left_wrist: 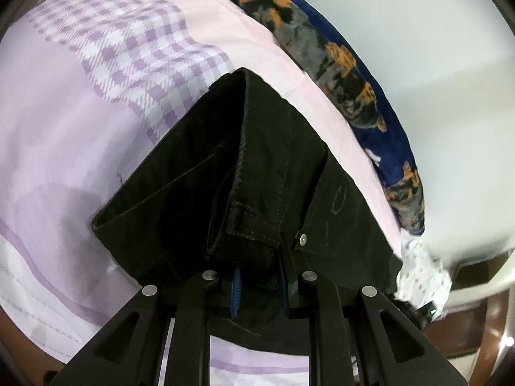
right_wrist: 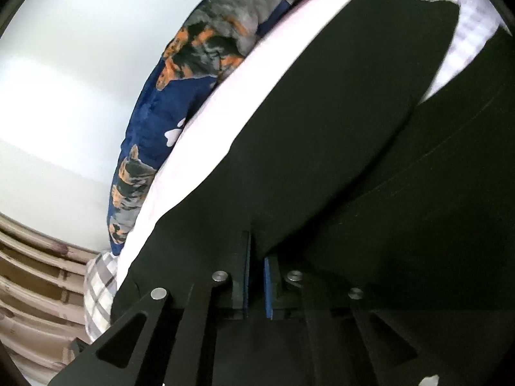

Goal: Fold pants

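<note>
Left wrist view: the left tool (left_wrist: 257, 267) is clamped on a thick fold of the black pants (left_wrist: 257, 160), its blue-padded fingers (left_wrist: 236, 289) pressed against either side of the bunched waistband region, beside a metal rivet (left_wrist: 302, 239). The pants lie on the bed, over a bedsheet (left_wrist: 64, 128) of lilac and pink with a purple-and-white checked panel; a seamed leg section rises away from the tool toward the middle of the frame, and a pocket edge shows to its left. Along the far edge of the bed runs a navy blanket (left_wrist: 354, 74) printed with orange-and-grey dogs, set against a pale wall (left_wrist: 434, 48). Right wrist view: the right tool (right_wrist: 257, 276) is clamped on another edge of the same pants (right_wrist: 338, 128), its two blue pads close together with a thin layer of black cloth pinched between them. The black fabric spreads broadly up and to the right across the pale sheet (right_wrist: 209, 148). The dog-print blanket (right_wrist: 180, 90) lies just beyond the sheet's edge, and a checked cloth (right_wrist: 98, 289) shows at lower left near brown panelled furniture (right_wrist: 32, 273).
</note>
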A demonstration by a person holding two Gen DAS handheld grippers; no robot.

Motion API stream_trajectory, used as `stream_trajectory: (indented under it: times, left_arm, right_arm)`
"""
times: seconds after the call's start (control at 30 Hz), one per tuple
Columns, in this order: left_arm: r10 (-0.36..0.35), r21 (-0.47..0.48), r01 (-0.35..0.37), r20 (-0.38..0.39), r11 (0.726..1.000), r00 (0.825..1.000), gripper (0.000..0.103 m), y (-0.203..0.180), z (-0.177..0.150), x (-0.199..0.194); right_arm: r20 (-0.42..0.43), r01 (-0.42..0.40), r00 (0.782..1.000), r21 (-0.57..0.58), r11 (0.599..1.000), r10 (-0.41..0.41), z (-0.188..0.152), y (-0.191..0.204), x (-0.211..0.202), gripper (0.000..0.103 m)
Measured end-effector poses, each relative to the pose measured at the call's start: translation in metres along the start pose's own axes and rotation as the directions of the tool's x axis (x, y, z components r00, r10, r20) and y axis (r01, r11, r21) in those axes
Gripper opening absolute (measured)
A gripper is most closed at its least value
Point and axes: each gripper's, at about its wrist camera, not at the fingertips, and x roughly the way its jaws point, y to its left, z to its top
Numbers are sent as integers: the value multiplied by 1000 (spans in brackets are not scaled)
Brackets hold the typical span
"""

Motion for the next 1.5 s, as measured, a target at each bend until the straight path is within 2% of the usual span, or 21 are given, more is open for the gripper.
stream_trajectory:
  times: [0.13,0.27,0.57,0.8,0.87,0.93,1.03,1.2,1.27,1.4,1.5]
  left_arm:
    - [16,109,-12,-39,994,999,18,-6,6,-3]
    - [44,215,-24,-90,976,995,18,-5,11,-5]
    - [137,376,-70,-154,924,979,18,1,13,-7]
    - [215,523,-134,-96,842,972,18,-8,5,-5]
    - [252,557,-171,-70,813,965,19,-12,-1,-2]
    - [265,567,-194,-45,801,963,22,-14,-5,-3]
    - [272,557,-202,-44,806,961,24,-18,-8,-9]
    - [275,544,-208,-44,813,961,27,-27,-16,-23]
    - [288,563,-221,-32,797,957,29,-33,-22,-29]
    - [343,580,-278,-2,765,939,33,-37,-28,-29]
    - [371,556,-313,9,770,928,33,-35,-27,-25]
  right_arm:
    - [26,39,999,-72,997,-38,-10,20,-30,5]
    - [17,59,998,-88,994,-58,-32,25,-55,5]
    - [-94,143,984,-76,987,-150,-83,8,-56,5]
    - [-155,177,971,-59,982,-184,-92,-7,-37,5]
    - [-167,167,971,-40,985,-172,-93,-12,-34,5]
    - [-170,138,976,9,990,-134,-92,-19,-33,10]
    - [-163,90,983,64,994,-79,-89,-28,-33,12]
    - [-115,23,993,137,990,-7,-78,-43,-36,23]
    - [-98,-5,995,168,986,22,-71,-49,-37,27]
    - [-42,-58,997,238,970,70,-60,-64,-42,31]
    - [-7,-103,994,296,950,111,-54,-77,-45,31]
